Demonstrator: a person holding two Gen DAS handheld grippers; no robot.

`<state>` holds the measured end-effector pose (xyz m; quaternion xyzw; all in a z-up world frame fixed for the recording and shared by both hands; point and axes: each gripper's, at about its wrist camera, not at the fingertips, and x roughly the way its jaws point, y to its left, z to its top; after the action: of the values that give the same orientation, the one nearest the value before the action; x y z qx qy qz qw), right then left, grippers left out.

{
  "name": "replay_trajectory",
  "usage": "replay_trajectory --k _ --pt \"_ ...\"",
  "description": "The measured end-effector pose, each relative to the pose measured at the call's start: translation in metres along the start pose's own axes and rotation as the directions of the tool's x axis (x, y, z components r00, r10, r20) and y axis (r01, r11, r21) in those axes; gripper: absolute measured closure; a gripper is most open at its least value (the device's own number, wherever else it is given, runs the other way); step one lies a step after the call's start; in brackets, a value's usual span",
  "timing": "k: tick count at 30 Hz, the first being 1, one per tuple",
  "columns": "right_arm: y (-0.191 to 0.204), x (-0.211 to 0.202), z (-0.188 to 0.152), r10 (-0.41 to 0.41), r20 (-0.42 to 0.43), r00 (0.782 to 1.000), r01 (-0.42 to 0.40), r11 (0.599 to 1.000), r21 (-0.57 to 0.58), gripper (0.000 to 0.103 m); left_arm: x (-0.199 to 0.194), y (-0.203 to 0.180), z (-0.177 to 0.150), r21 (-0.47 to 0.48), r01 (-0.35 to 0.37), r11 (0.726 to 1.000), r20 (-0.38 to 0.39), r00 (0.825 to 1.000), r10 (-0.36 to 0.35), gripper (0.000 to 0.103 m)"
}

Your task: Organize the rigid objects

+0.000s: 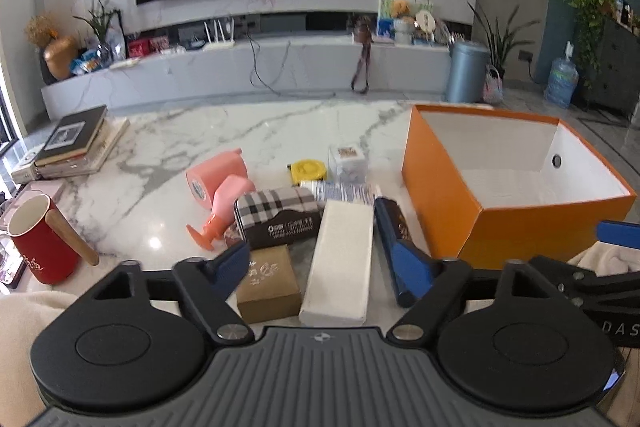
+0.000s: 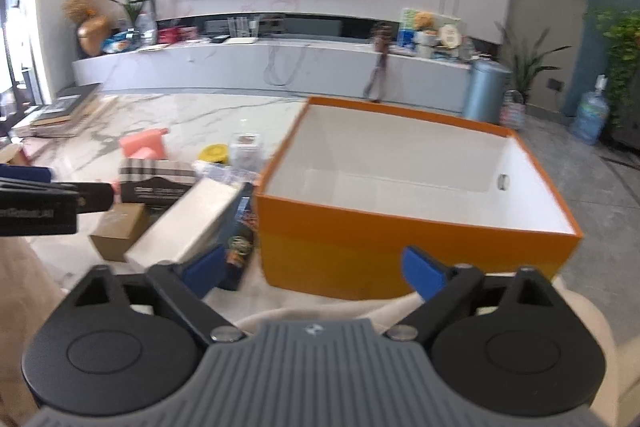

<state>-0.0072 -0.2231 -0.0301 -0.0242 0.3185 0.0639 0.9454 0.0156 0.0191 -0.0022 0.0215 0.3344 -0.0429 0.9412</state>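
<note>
On the white marble table (image 1: 248, 123), a cluster of rigid items lies just left of an open orange cardboard box with a white interior (image 1: 516, 223). The box holds nothing visible. The cluster comprises: a long white rectangular box (image 1: 340, 259); a small brown cardboard box with a pale printed emblem (image 1: 268, 283), its writing illegible; a black tin with a plaid lid (image 1: 278, 215), pale lettering on its side too small to read; a dark blue printed carton (image 1: 394, 223) touching the white box's right edge; a pink plastic spray bottle lying on its side (image 1: 220, 195); a round yellow tape measure (image 1: 308, 169); and a small clear cube case (image 1: 347, 163).

The left gripper (image 1: 324, 267) hovers over the near end of the cluster, blue fingers spread apart, gripping nothing. The right gripper (image 2: 316, 267) sits before the orange box's near wall, fingers likewise spread and empty. In the left view its body shows the partial letters "DAS".

A red mug with a wooden handle (image 1: 44, 243) stands at the left; 1 stack of books (image 1: 76, 143) lies behind it.
</note>
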Motion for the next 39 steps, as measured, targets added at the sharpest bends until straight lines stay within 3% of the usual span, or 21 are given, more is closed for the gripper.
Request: replay_trajectory --k 10,12,16,26,34,39 --pt "0.027 0.032 0.024 0.171 -0.115 0.978 -0.178 0.983 -0.052 0.06 0.026 0.031 0.013 -0.034 0.115 0.993 -0.13 0.984 -0.118 0.047" --pt "0.035 0.041 0.027 0.193 -0.145 0.971 -0.203 0.977 -0.06 0.073 0.033 0.03 0.017 -0.039 0.15 0.988 -0.151 0.976 -0.154 0.05" --pt "0.037 0.061 0.029 0.239 -0.227 0.944 -0.252 0.967 -0.031 0.082 0.049 0.028 0.021 -0.038 0.196 0.98 -0.2 0.959 -0.2 0.05" --pt "0.038 0.111 0.033 0.251 -0.39 0.886 -0.266 0.964 0.017 0.082 0.1 0.018 0.028 -0.046 0.214 0.976 -0.316 0.924 -0.217 0.049" --pt "0.041 0.141 0.032 0.266 -0.452 0.851 -0.264 0.962 0.07 0.075 0.135 0.018 0.027 -0.079 0.199 0.977 -0.396 0.893 -0.214 0.035" --pt "0.042 0.151 0.036 0.281 -0.465 0.839 -0.275 0.958 0.084 0.072 0.15 0.014 0.026 -0.08 0.192 0.978 -0.422 0.883 -0.207 0.03"
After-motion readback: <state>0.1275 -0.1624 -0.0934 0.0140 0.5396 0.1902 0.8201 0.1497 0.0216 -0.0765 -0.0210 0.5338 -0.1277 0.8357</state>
